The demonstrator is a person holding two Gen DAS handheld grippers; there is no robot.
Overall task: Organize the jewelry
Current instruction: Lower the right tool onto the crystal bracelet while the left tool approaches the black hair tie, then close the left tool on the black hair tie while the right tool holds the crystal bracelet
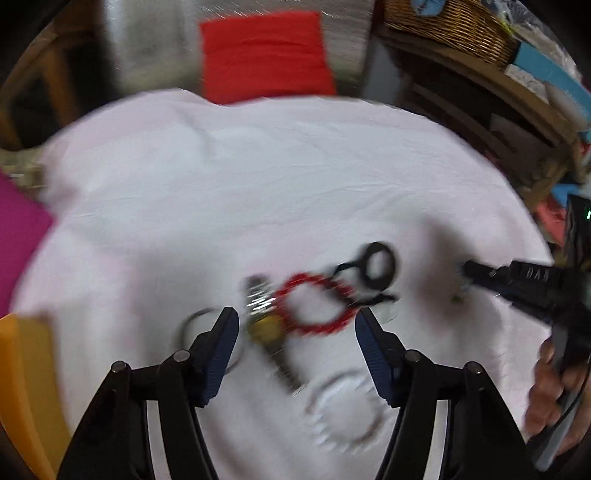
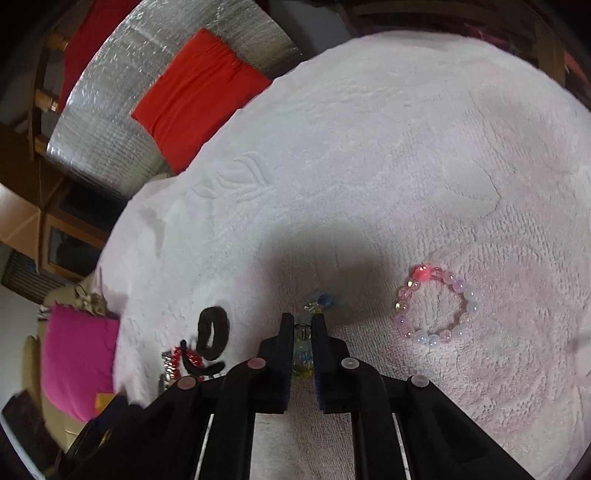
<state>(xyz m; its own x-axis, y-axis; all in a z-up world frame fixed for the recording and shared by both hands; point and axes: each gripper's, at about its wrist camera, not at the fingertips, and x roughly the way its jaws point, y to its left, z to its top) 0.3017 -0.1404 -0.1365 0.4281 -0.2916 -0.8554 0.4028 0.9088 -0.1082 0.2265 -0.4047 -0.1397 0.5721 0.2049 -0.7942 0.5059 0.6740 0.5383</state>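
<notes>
In the blurred left wrist view, my left gripper (image 1: 295,321) is open above a pile of jewelry on the white towel (image 1: 221,184): a red beaded bracelet (image 1: 314,306), a black ring-shaped band (image 1: 376,264), a gold and silver watch (image 1: 267,325) and a clear beaded bracelet (image 1: 340,417). My right gripper (image 2: 302,325) is shut on a multicoloured beaded bracelet (image 2: 303,350), whose blue and yellow beads poke out past the tips, low over the towel. A pink and white beaded bracelet (image 2: 434,306) lies to its right. The right gripper also shows at the left view's right edge (image 1: 469,269).
A red cushion (image 1: 264,55) and silver foil sheet (image 2: 122,110) lie beyond the towel. A magenta cloth (image 2: 77,354) and an orange object (image 1: 26,387) sit at the left. A wicker basket (image 1: 454,26) and wooden shelves stand at the back right.
</notes>
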